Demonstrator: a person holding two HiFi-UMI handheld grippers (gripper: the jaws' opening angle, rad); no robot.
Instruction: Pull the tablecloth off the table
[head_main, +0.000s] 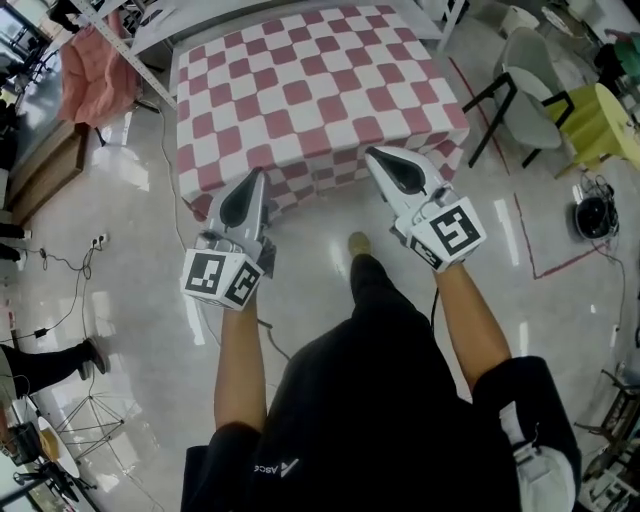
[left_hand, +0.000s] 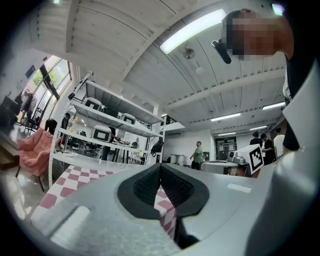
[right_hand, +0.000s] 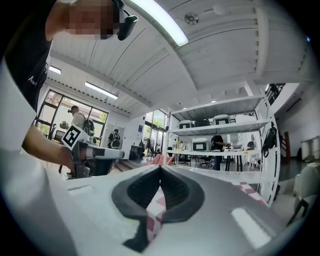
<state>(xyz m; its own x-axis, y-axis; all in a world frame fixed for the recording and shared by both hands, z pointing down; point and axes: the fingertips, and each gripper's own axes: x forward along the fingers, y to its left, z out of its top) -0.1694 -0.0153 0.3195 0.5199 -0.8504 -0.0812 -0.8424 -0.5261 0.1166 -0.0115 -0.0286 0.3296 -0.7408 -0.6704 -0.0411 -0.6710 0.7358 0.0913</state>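
Observation:
A pink-and-white checked tablecloth (head_main: 310, 90) covers the table and hangs over its near edge. My left gripper (head_main: 257, 175) is at the near-left part of that hanging edge, my right gripper (head_main: 372, 153) at the near-right part. Both point at the table. In the left gripper view the jaws meet at the tips of the left gripper (left_hand: 160, 165), and a strip of checked cloth (left_hand: 166, 209) runs down between the pads. The right gripper (right_hand: 160, 167) is shut the same way, with cloth (right_hand: 156, 215) caught between its pads. The table under the cloth is hidden.
A grey chair (head_main: 530, 95) and a yellow one (head_main: 605, 125) stand right of the table. A pink draped seat (head_main: 90, 75) and a white shelf rack (left_hand: 107, 132) are to the left. Cables (head_main: 60, 265) lie on the shiny floor. People (left_hand: 198, 154) stand far behind.

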